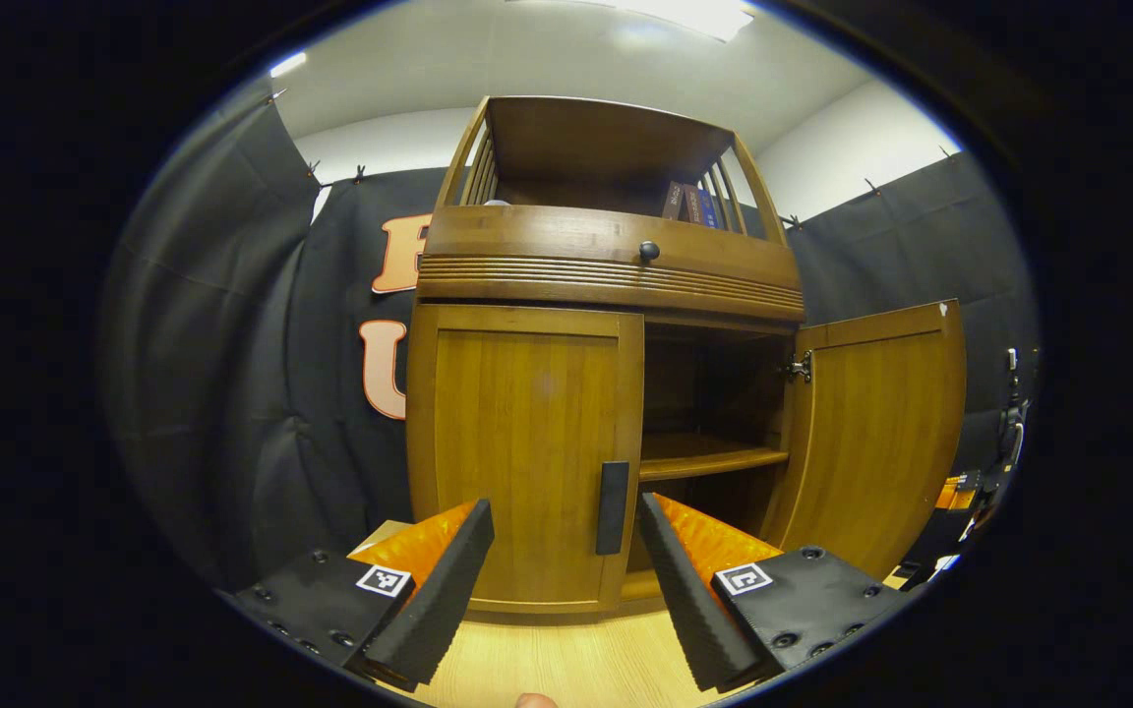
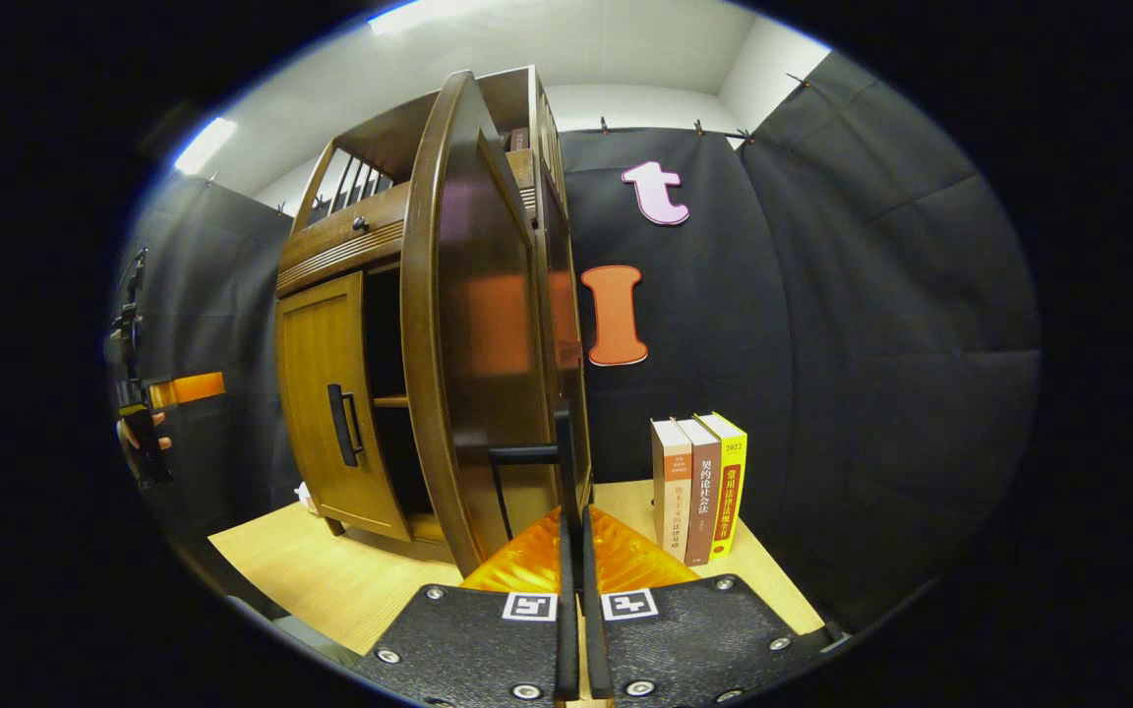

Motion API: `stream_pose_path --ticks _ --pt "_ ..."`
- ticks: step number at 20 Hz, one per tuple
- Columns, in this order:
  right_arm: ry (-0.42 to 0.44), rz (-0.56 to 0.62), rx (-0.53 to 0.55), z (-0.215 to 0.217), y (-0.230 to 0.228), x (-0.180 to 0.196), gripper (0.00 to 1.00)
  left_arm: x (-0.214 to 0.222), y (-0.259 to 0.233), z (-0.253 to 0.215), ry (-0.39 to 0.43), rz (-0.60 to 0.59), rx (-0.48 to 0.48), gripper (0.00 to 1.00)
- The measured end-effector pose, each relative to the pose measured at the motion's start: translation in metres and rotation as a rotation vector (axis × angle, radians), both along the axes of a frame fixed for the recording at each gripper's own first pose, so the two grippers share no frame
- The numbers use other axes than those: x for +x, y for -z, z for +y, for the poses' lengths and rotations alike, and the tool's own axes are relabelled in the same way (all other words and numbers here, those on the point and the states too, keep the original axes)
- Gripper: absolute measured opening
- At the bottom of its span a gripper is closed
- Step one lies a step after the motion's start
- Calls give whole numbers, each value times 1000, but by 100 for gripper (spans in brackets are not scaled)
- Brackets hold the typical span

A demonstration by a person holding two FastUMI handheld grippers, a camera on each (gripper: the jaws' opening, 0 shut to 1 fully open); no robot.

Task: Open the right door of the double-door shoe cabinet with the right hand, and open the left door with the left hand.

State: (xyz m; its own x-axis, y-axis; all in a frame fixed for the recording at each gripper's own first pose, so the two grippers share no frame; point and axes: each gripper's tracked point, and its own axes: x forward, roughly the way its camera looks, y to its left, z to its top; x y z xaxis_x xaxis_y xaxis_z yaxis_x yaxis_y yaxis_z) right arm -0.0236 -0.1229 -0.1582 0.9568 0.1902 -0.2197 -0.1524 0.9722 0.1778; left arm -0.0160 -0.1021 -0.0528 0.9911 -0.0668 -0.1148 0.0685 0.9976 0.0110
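The wooden shoe cabinet (image 1: 606, 265) stands on a light wooden table. Its left door (image 1: 527, 442) is closed, with a dark vertical handle (image 1: 612, 506) at its inner edge. My left gripper (image 1: 566, 551) is open just in front of that handle, one finger on each side and not touching it. The right door (image 1: 881, 433) stands swung wide open, baring an inner shelf (image 1: 709, 454). In the right gripper view the right door (image 2: 478, 344) is seen nearly edge-on, and my right gripper (image 2: 574, 516) is shut on its handle (image 2: 564, 452). The left door (image 2: 330, 413) shows behind it.
Three upright books (image 2: 699, 487) stand on the table (image 2: 330, 580) right of the cabinet, close to the open door. A drawer with a round knob (image 1: 648, 251) runs above the doors, with more books (image 1: 689, 204) on the top shelf. A hand with the left gripper (image 2: 149, 413) shows far left.
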Motion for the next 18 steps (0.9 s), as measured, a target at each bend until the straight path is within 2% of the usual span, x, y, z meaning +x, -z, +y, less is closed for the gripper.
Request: stream_pose_path --ticks 1,3,4,5,6,8,10,11,13,15,17,18 --pt "-11 -4 -1 -2 1 1 2 1 -3 0 -10 -12 21 97" --pt "-23 -7 5 -5 1 2 3 2 -3 -3 -12 -22 44 94" --pt "-30 -7 12 -6 1 1 12 3 -1 -6 -3 -20 42 94" --pt "-31 -3 22 -8 1 1 5 5 -2 -9 4 -17 37 94" --pt "-33 2 29 -9 2 -1 12 7 -1 -13 8 -13 30 94" --pt "-26 6 37 -14 1 -9 13 14 3 -21 13 0 19 96" --pt "-6 4 42 -19 -1 -18 18 20 9 -27 20 12 17 94" --pt "9 6 43 -21 -3 -22 20 24 12 -29 22 17 18 97" --pt "79 23 28 -32 -5 -26 24 37 15 -34 18 20 23 94" --pt "149 25 -8 -47 -8 -31 41 49 20 -38 6 14 37 97" --pt "213 8 -28 -57 -19 -37 71 64 30 -44 3 8 50 96" --pt "243 -2 -32 -62 -25 -40 77 70 36 -47 2 13 58 96"
